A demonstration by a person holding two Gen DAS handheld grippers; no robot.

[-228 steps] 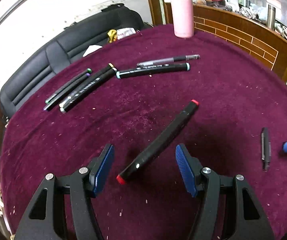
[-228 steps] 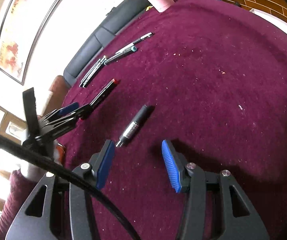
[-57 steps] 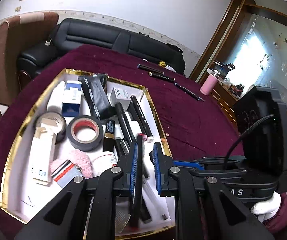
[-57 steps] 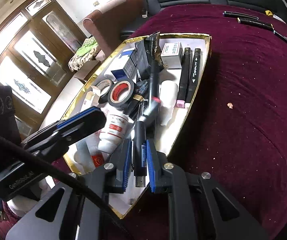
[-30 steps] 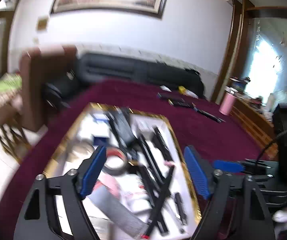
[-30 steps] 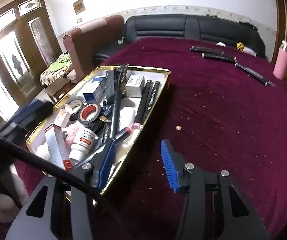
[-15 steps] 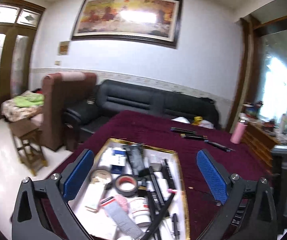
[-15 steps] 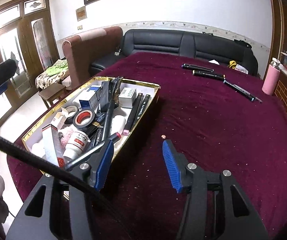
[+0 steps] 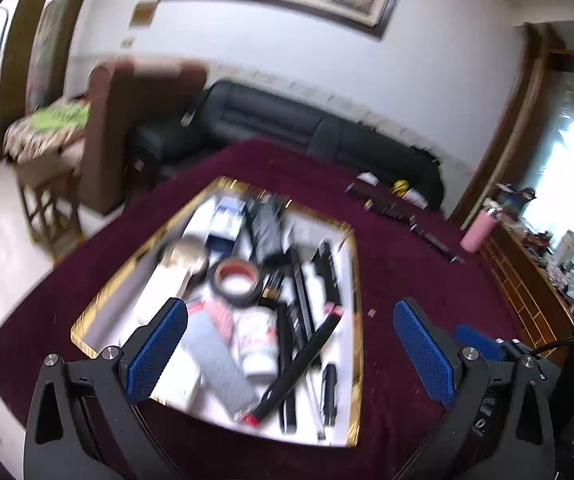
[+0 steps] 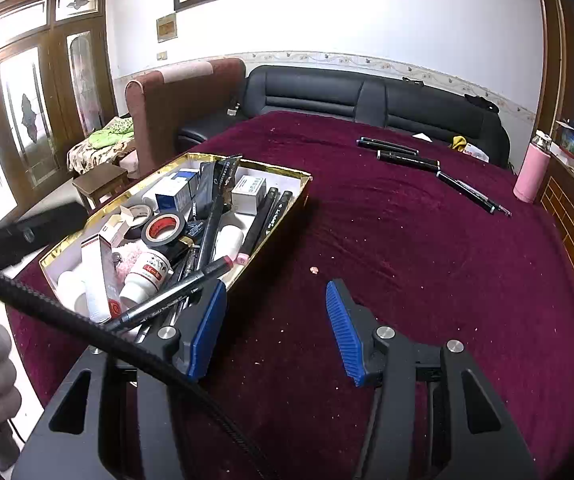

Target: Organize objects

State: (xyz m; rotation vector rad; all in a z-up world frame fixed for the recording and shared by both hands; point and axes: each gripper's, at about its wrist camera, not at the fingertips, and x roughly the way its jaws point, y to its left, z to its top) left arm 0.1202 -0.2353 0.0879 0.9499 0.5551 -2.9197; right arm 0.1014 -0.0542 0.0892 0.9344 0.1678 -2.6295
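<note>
A: Both markers had left the grippers since the frames of about two seconds before; they lay in the gold-rimmed tray. The red-capped marker rested slantwise over the other things, at the tray's near end.

B: And the left gripper?

A: It hung above the tray, its blue pads far apart, with nothing pressed between them. Its jaws had just been opening. That view was blurred, so the small things in the tray were hard to name.

B: What was clear in the tray?

A: A roll of black tape with a red core, a white bottle, small boxes, and two black markers along the tray's right wall.

B: The right gripper?

A: It stood just right of the tray, over the maroon tablecloth, its jaws partly apart and empty.

B: Anything else?

A: Far beyond the tray, more pens lay on the cloth, and a pink bottle stood further to the right.
</note>
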